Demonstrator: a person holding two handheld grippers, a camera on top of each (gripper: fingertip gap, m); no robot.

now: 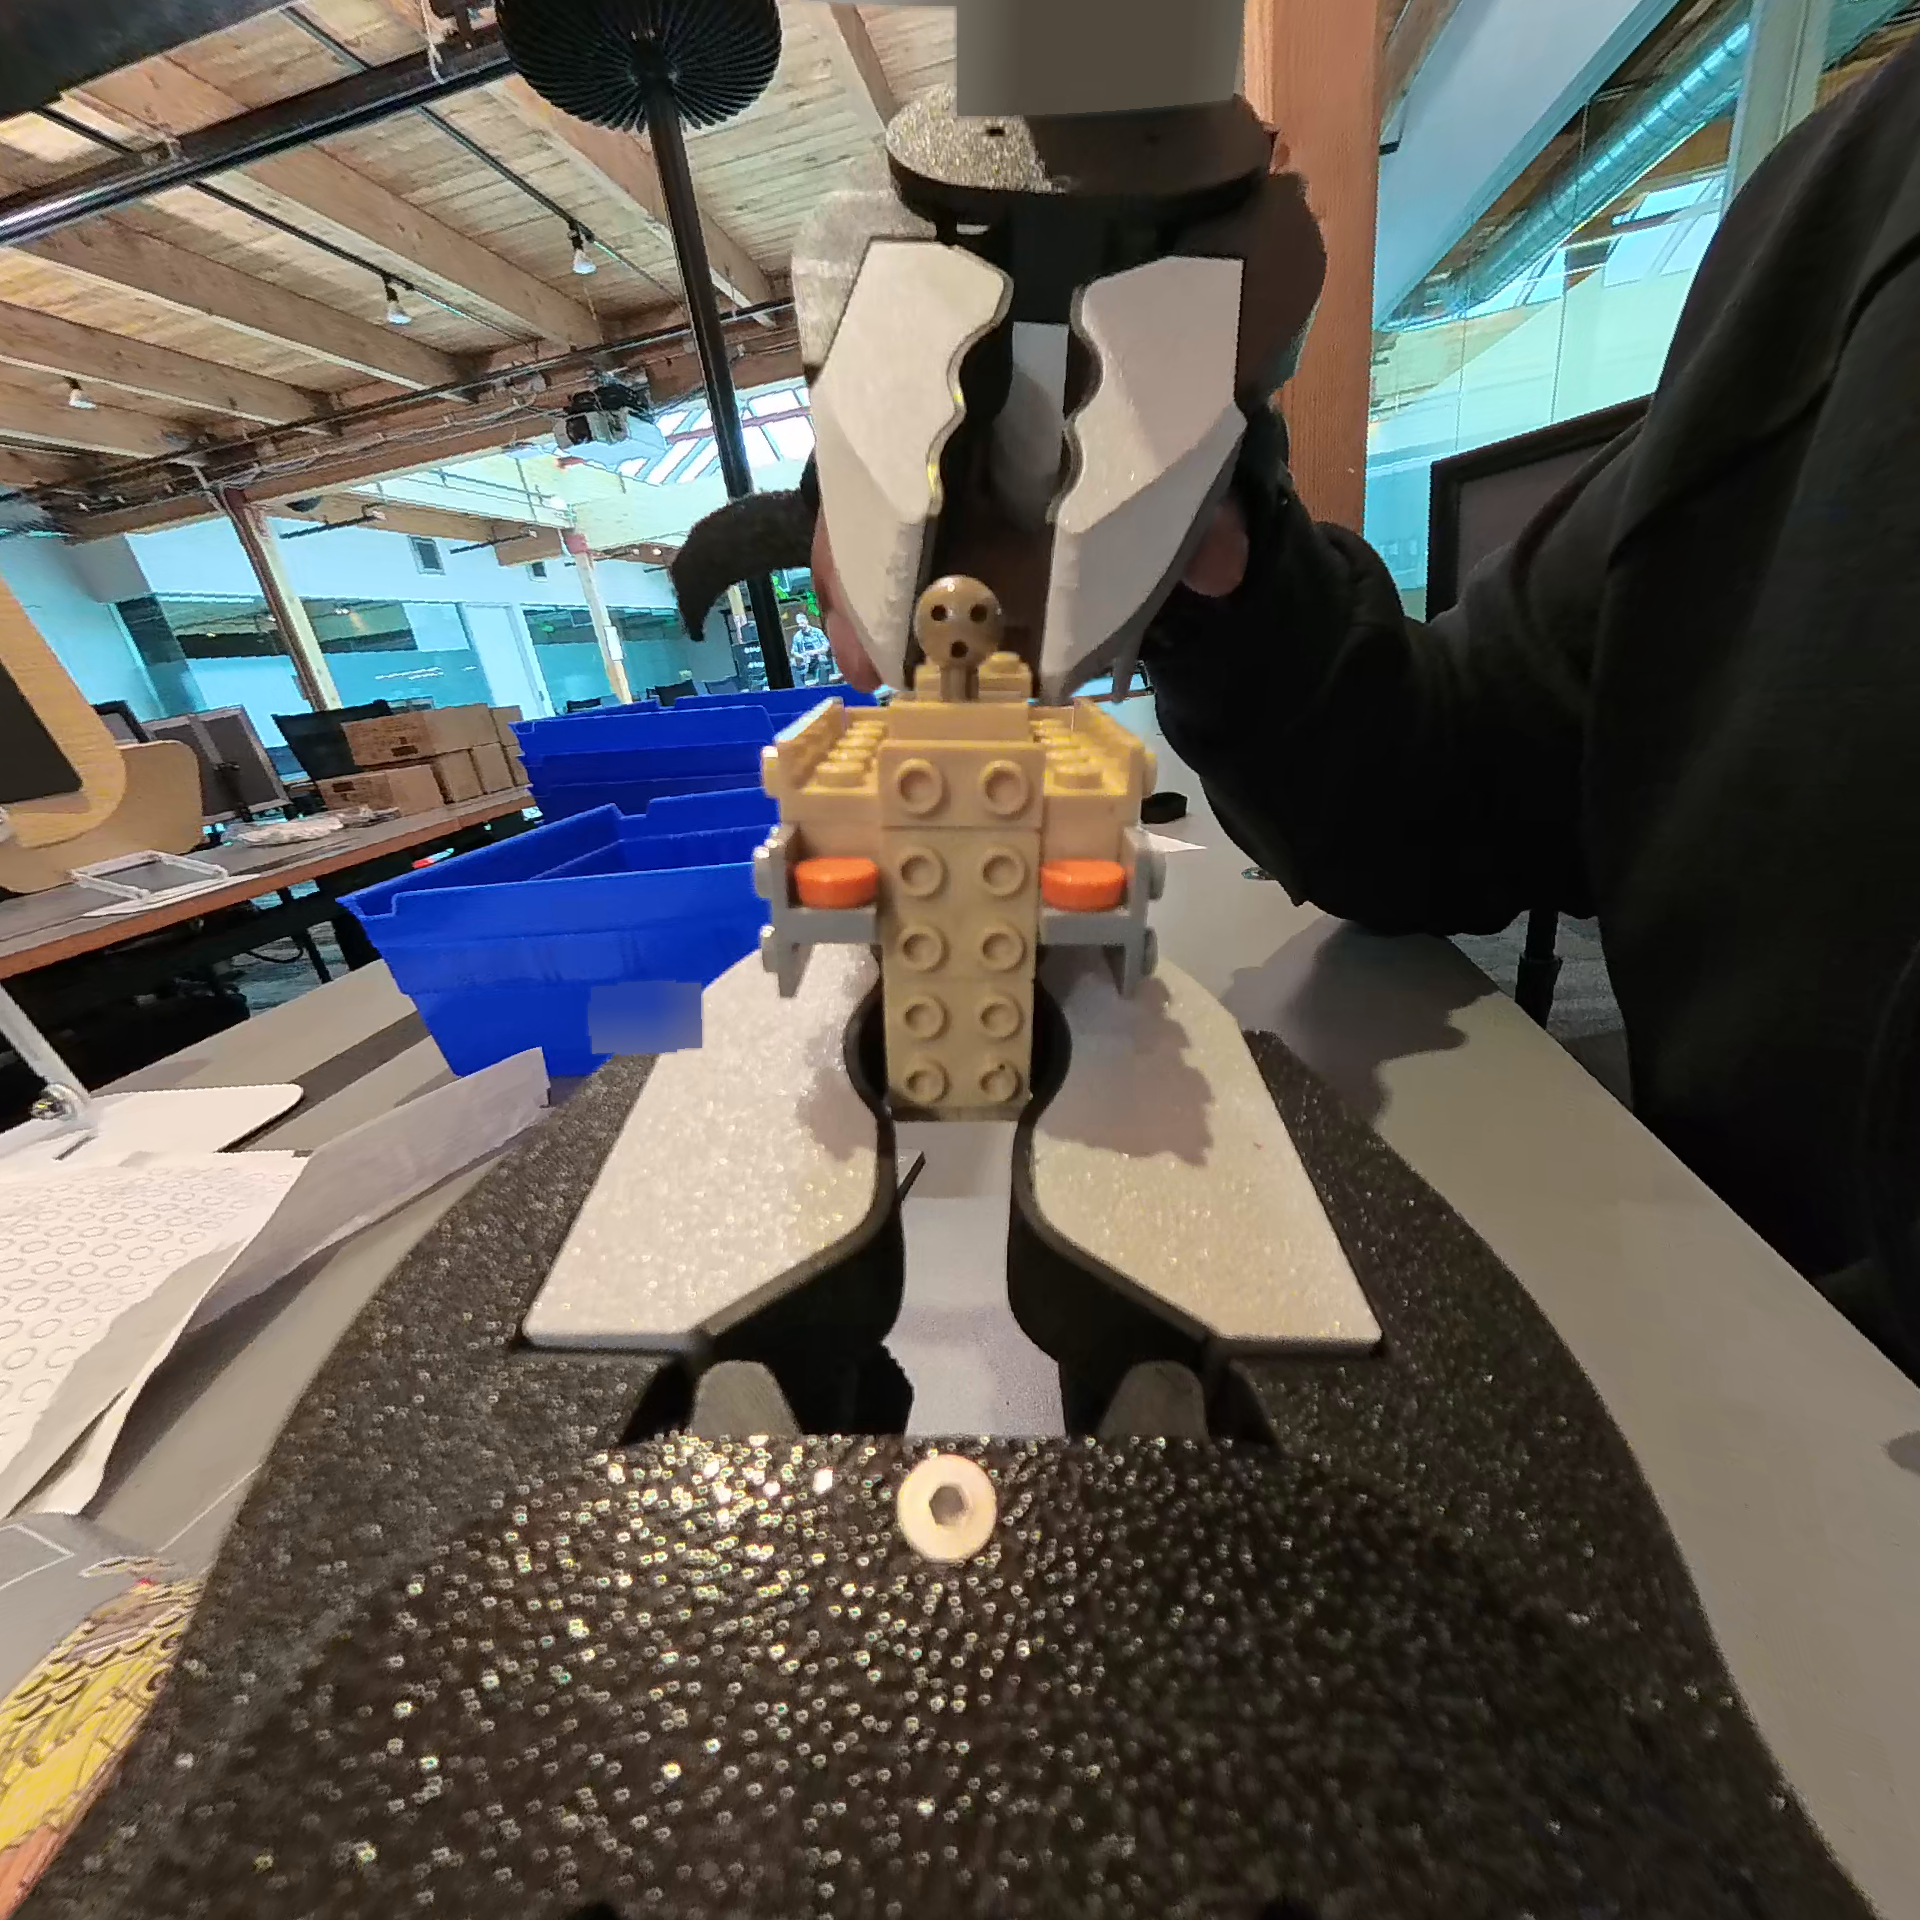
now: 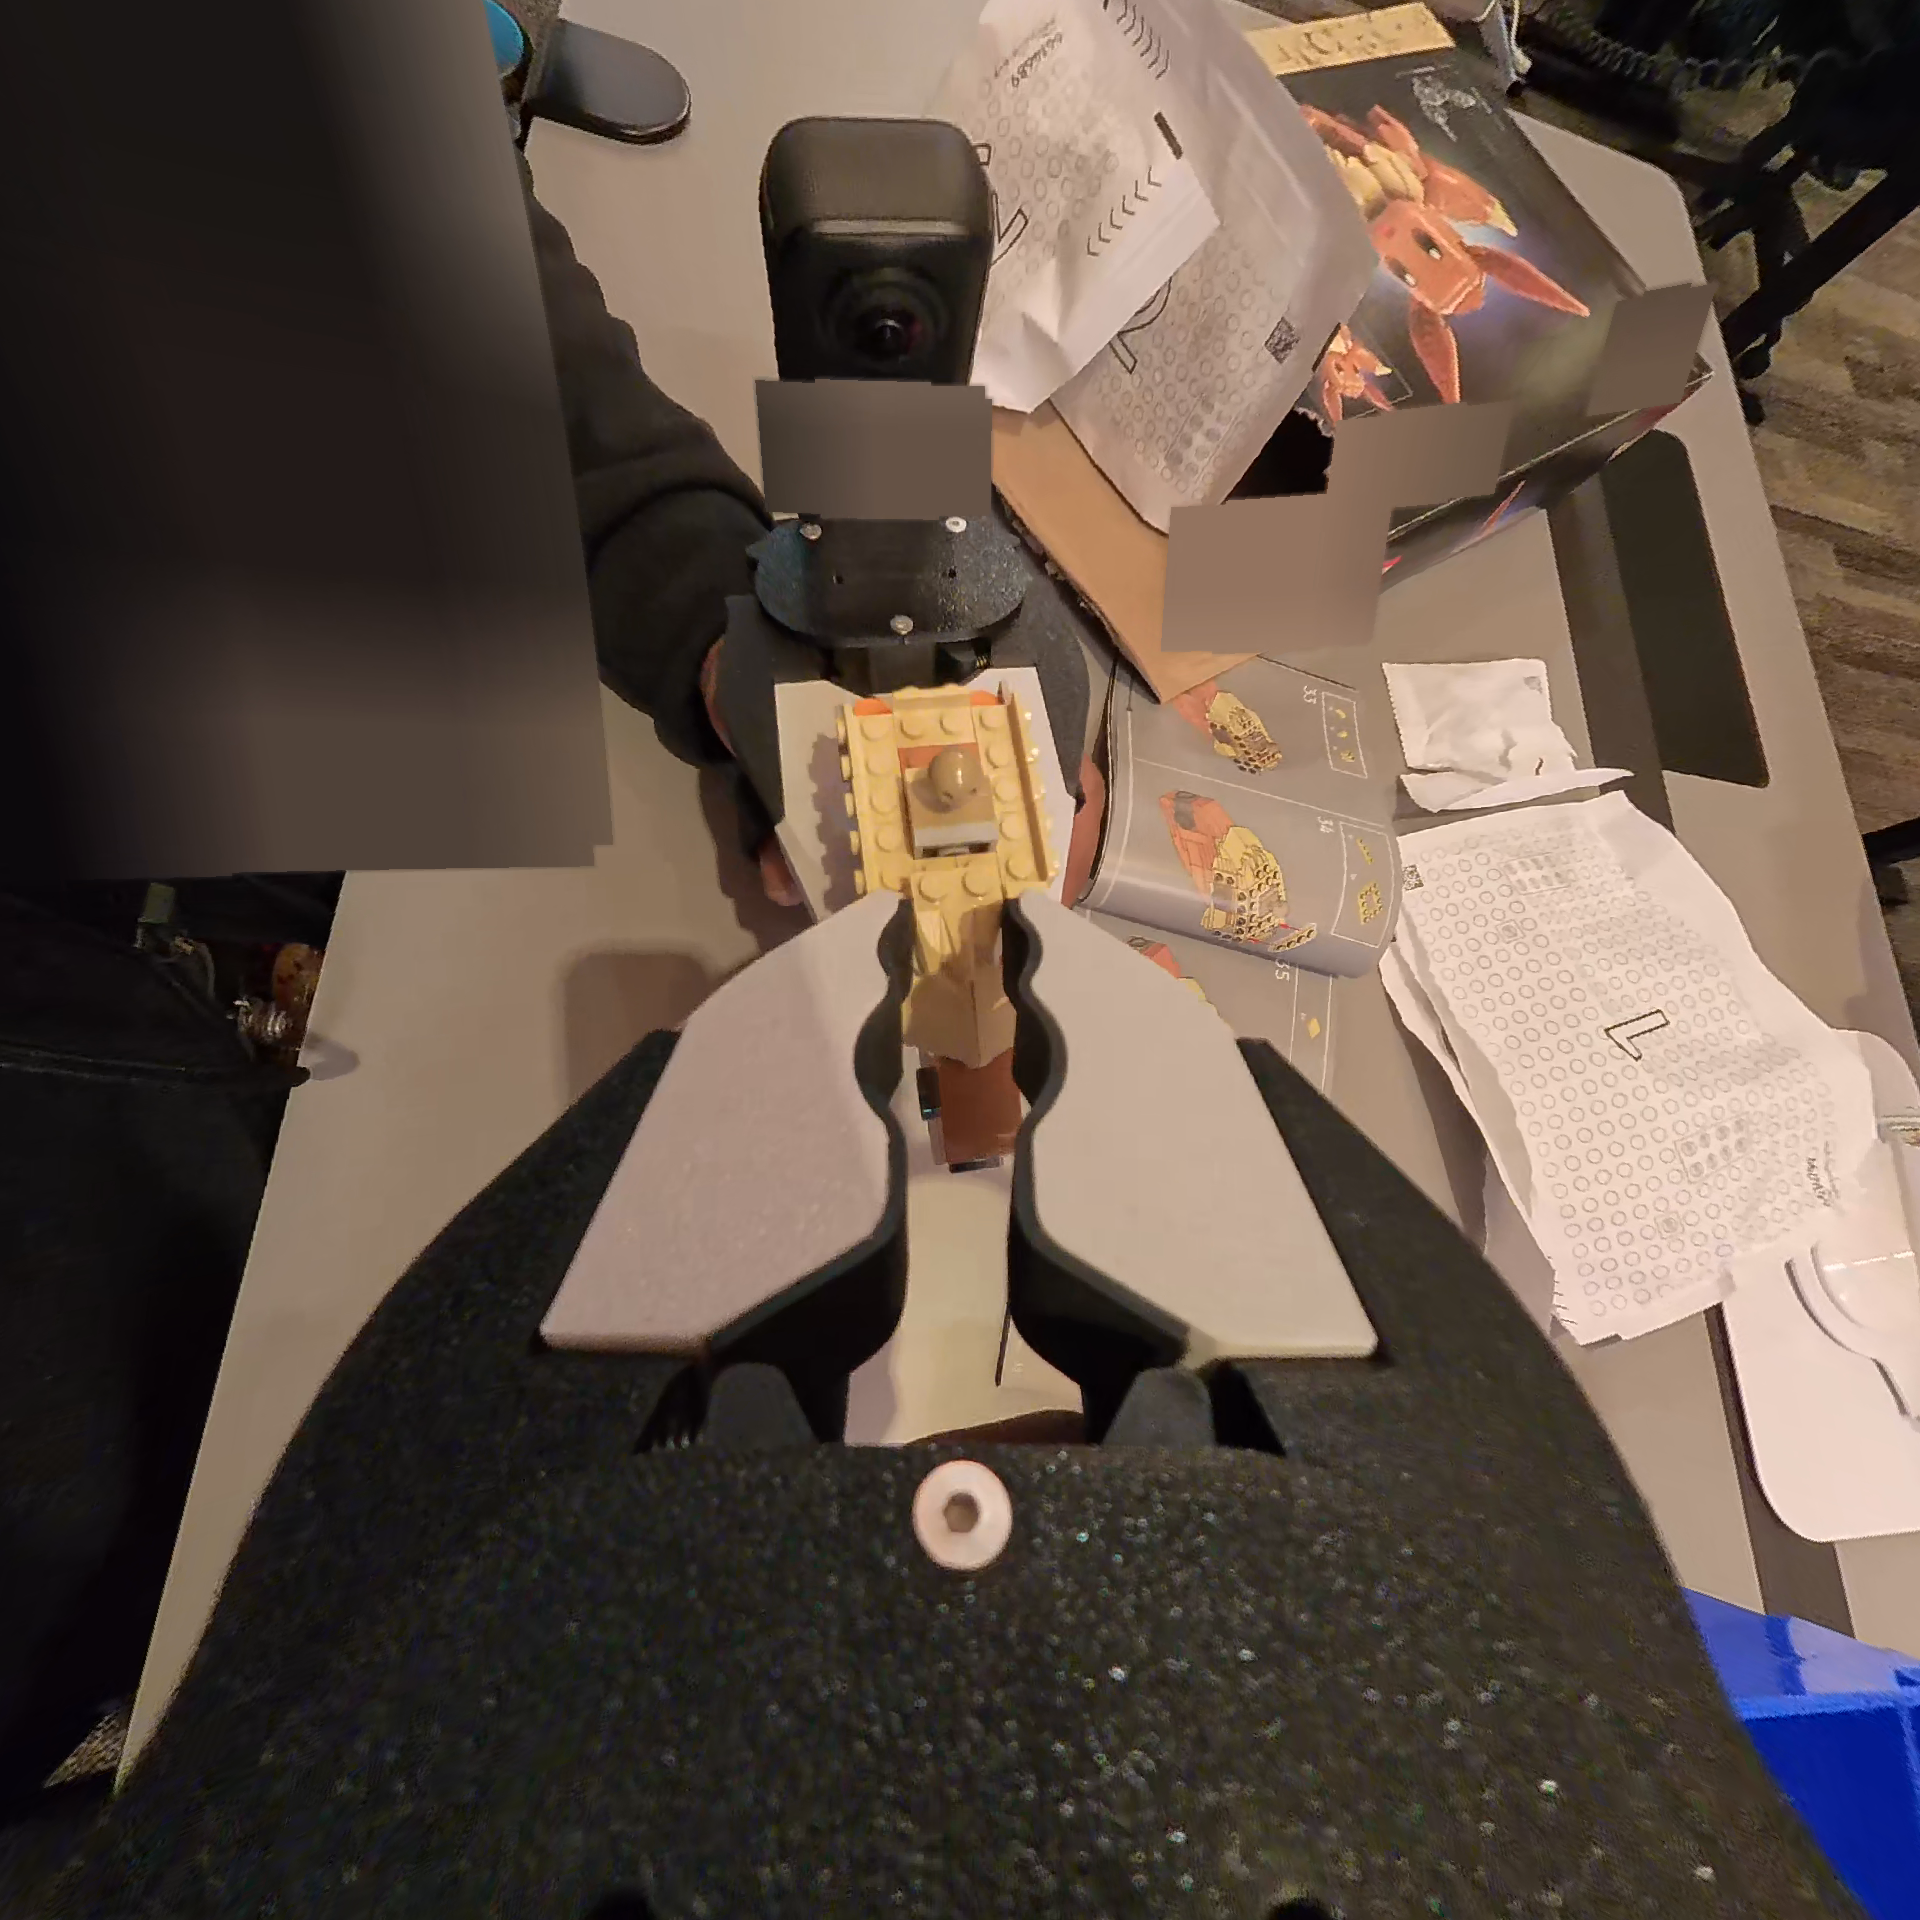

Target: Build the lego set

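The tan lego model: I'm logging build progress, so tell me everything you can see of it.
The tan lego model is a plastic, partly built assembly: a studded tan column, a wider tan studded platform across its top, grey brackets with an orange round piece on each side, and a tan ball knob on top. The left gripper clamps the column's lower end; the right gripper reaches its far top end. It is held above the grey table.

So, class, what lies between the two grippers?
The tan lego model, gripped by the left gripper below and right gripper above; left wrist view shows it.
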